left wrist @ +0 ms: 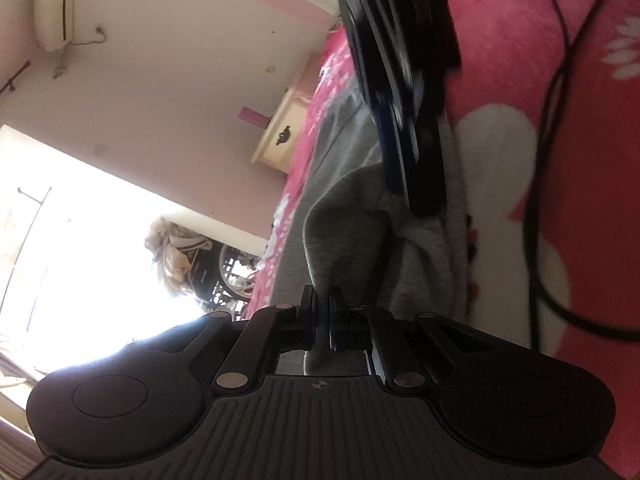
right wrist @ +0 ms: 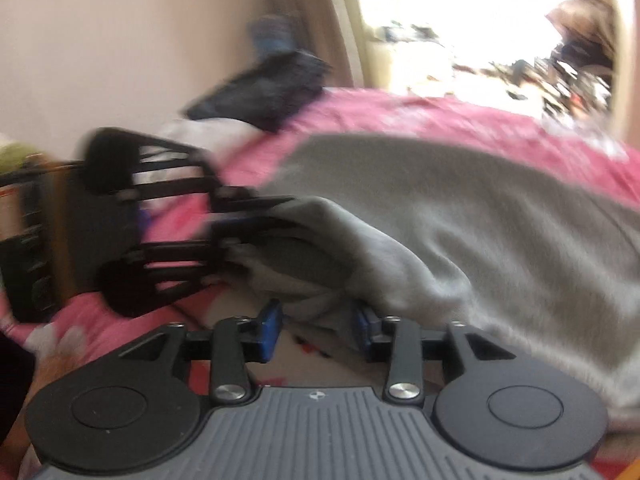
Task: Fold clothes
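Left claw [left wrist: 324, 312] pinching grey garment [left wrist: 348, 240]

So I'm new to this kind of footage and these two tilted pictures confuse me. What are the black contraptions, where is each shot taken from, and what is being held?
No robot here: a person carries two black hand-held two-finger grippers, each with a fisheye camera looking along its fingers. That is why the room looks bent and tipped.

The left wrist view shows the left gripper, its blue-padded fingers closed together with a fold of the grey fleecy garment between them. The other gripper crosses the top of that picture.

The right wrist view shows the right gripper, its blue pads apart, with the garment's bunched edge hanging just in front; whether cloth sits between them is too blurred to tell. The left gripper appears there at the side, pinching the same garment.

The garment lies on a pink blanket with white flowers.
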{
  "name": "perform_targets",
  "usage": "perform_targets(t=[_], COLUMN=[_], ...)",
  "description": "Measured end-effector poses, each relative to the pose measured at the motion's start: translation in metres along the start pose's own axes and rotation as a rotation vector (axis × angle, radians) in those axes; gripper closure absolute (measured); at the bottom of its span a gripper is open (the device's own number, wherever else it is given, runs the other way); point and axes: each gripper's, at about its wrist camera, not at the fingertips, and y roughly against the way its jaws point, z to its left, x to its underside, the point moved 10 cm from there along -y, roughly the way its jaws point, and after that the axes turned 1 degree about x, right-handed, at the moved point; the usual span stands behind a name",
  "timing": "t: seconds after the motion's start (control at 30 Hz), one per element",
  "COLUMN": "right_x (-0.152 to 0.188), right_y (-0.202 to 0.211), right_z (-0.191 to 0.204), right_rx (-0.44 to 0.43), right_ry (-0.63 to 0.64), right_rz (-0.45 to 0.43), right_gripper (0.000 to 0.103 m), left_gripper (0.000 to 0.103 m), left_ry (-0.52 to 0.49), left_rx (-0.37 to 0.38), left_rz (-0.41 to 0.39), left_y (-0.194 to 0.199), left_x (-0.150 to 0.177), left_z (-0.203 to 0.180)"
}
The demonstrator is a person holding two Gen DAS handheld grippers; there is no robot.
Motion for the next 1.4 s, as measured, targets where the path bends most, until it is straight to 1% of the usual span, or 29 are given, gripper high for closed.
perform_targets(t=[0.23, 0.27, 0.33, 0.47, 0.53, 0.6, 0.7, 0.8, 0.87, 0.93, 1.0, 1.1, 1.17, 1.2, 1.23, 1.3, 1.4], right_x=[-0.042, -0.047, -0.053, -0.061, -0.061, -0.055, -0.041, -0.029, -0.024, -0.021, -0.02, -0.02, -0.021, -0.021, -0.021, -0.021, -0.022], right_y=[0.027, 0.027, 0.015, -0.006, -0.018, -0.028, -0.036, -0.04, -0.042, -0.044, -0.045, -0.046, -0.047, -0.047, -0.047, -0.048, -0.049], right_z=[-0.025, -0.029, -0.04, -0.055, -0.059, -0.055, -0.044, -0.038, -0.035, -0.033, -0.03, -0.027, -0.026, -0.025, -0.025, -0.024, -0.025], right_rx=[-0.054, -0.067, -0.111, -0.227, -0.251, -0.26, -0.27, -0.256, -0.244, -0.235, -0.224, -0.214, -0.21, -0.208, -0.206, -0.205, -0.207], right_ry=[0.007, 0.001, -0.038, -0.238, -0.306, -0.292, -0.23, -0.182, -0.154, -0.124, -0.089, -0.053, -0.037, -0.03, -0.024, -0.014, -0.011], right_rz=[-0.101, -0.1, -0.056, 0.008, 0.048, 0.106, 0.18, 0.219, 0.233, 0.244, 0.248, 0.253, 0.255, 0.256, 0.257, 0.259, 0.265], right_gripper=[0.06, 0.059, 0.06, 0.06, 0.059, 0.059, 0.059, 0.059, 0.059, 0.059, 0.059, 0.059, 0.059, 0.059, 0.059, 0.059, 0.059], left_gripper=[0.097, 0.097, 0.097, 0.097, 0.097, 0.097, 0.097, 0.094, 0.091, 0.08, 0.069, 0.066, 0.065, 0.061, 0.054, 0.049, 0.047], left_ry=[-0.034, -0.04, -0.052, -0.087, -0.104, -0.111, -0.119, -0.119, -0.087, -0.035, 0.055, 0.226, 0.403, 0.494, 0.585, 0.763, 1.006], left_rx=[-0.012, -0.013, -0.015, -0.023, -0.024, -0.019, -0.01, 0.013, 0.052, 0.107, 0.183, 0.295, 0.37, 0.407, 0.443, 0.507, 0.551], left_rz=[-0.019, -0.02, -0.024, -0.035, -0.041, -0.042, -0.042, -0.034, -0.013, 0.015, 0.044, 0.083, 0.107, 0.119, 0.131, 0.145, 0.168], left_y=[-0.004, -0.004, -0.004, -0.003, -0.007, -0.005, -0.003, -0.002, -0.002, 0.0, 0.005, 0.012, 0.012, 0.012, 0.012, 0.006, -0.005], left_x=[-0.007, -0.005, 0.0, 0.0, 0.001, 0.003, 0.004, 0.005, 0.005, 0.004, 0.004, 0.009, 0.017, 0.02, 0.023, 0.03, 0.042], left_z=[-0.003, -0.004, -0.005, -0.008, -0.006, -0.009, -0.013, -0.016, -0.016, -0.013, -0.005, 0.015, 0.035, 0.046, 0.057, 0.074, 0.087])
